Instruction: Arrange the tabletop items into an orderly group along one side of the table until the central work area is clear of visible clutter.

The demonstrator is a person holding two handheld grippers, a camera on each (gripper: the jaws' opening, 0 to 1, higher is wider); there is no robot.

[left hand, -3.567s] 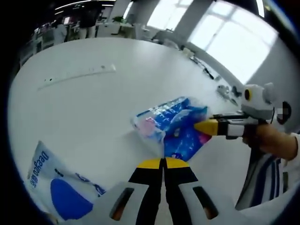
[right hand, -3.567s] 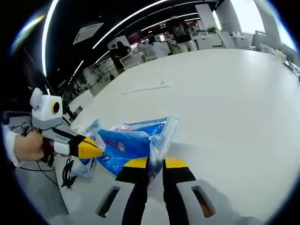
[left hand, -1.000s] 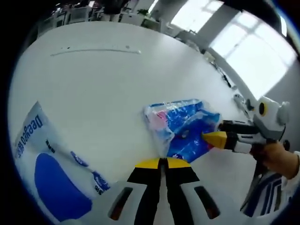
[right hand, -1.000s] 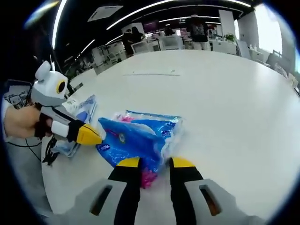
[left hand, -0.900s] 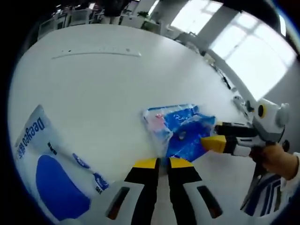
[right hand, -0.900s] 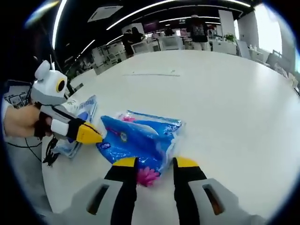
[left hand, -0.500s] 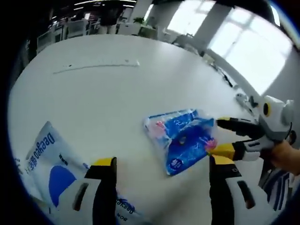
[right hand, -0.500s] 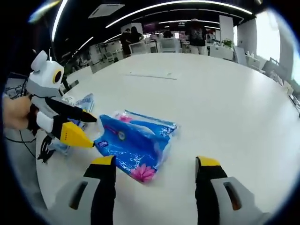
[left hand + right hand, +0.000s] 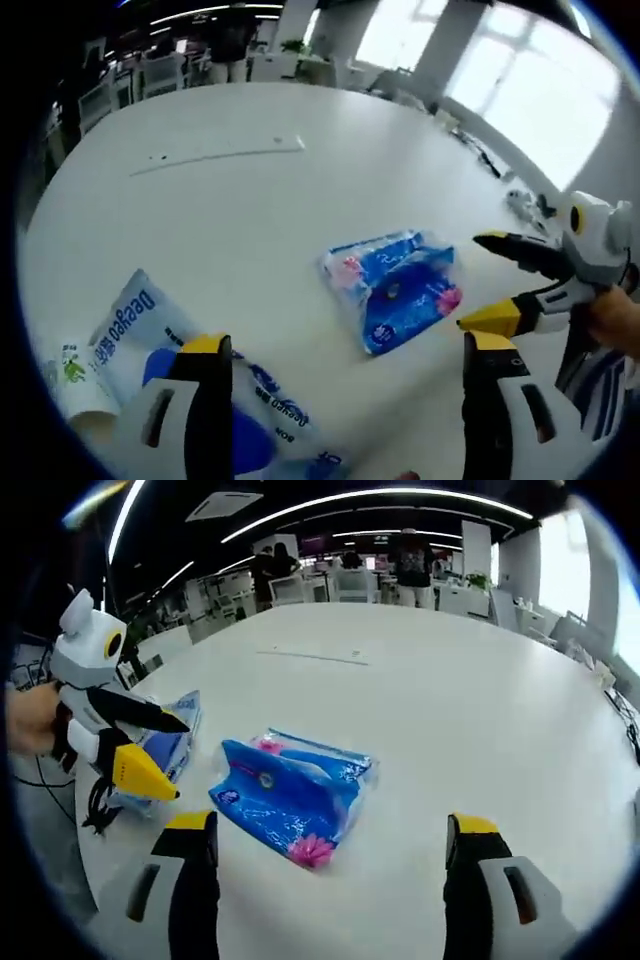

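Crinkly blue plastic tissue pack (image 9: 395,290) mid white tabletop (image 9: 230,220); larger white-and-blue plastic bag (image 9: 190,380) near edge, perhaps overhanging; thin white strip (image 9: 220,155) far behind.

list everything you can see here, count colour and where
blue tissue pack: 1, blue clear wrap with pink flower print, lying flat mid table, touched by neither claw
white and blue bag: 1, white with a blue patch and blue lettering, near table edge, partly behind the left claw
small white packet: 1, white with a green mark, beside that bag at the edge
thin strip: 1, pale, far across the table
table: 1, white, round
black cables: dark, hanging off the table edge
left claw: yellow tipped, open
right claw: yellow tipped, open
person's hand: 1, gripping the left claw's handle
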